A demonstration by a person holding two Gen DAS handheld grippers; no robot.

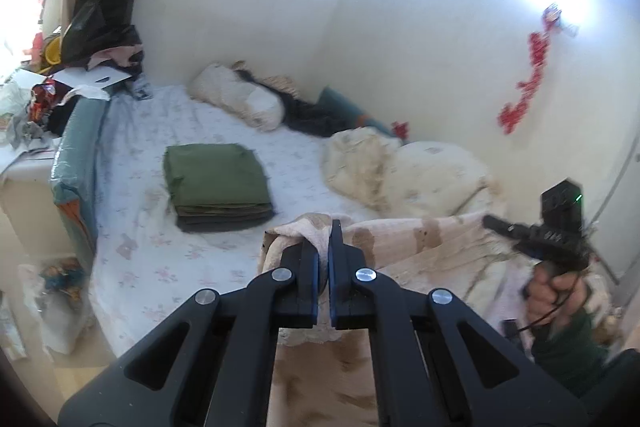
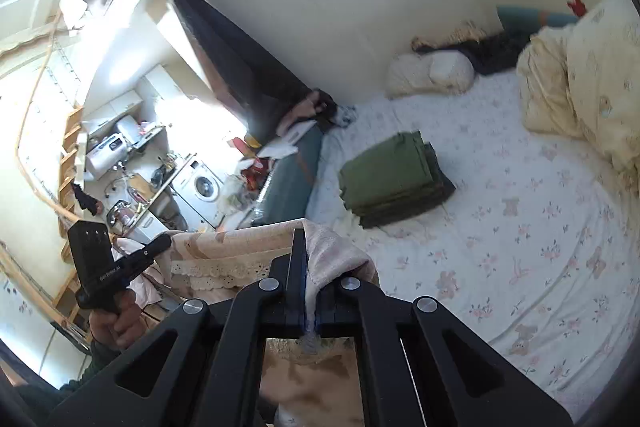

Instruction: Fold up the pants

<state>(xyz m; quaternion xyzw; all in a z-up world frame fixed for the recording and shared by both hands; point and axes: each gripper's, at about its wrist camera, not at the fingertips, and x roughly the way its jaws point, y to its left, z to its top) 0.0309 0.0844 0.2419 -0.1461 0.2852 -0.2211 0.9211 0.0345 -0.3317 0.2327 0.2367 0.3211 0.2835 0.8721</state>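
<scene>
Beige patterned pants (image 1: 404, 239) with a lace trim hang stretched between my two grippers above the near edge of the bed. My left gripper (image 1: 326, 239) is shut on one top corner of the pants. My right gripper (image 2: 306, 251) is shut on the other corner of the pants (image 2: 228, 247). The right gripper shows in the left wrist view (image 1: 492, 221) at the right, and the left gripper shows in the right wrist view (image 2: 166, 241) at the left. The fabric hangs down below both grippers.
A stack of folded green and dark clothes (image 1: 218, 183) (image 2: 394, 179) lies on the floral bed sheet (image 2: 520, 227). Pillows (image 1: 236, 95) and a cream duvet (image 1: 408, 171) lie by the wall. A cluttered side table (image 1: 36, 107) stands left of the bed.
</scene>
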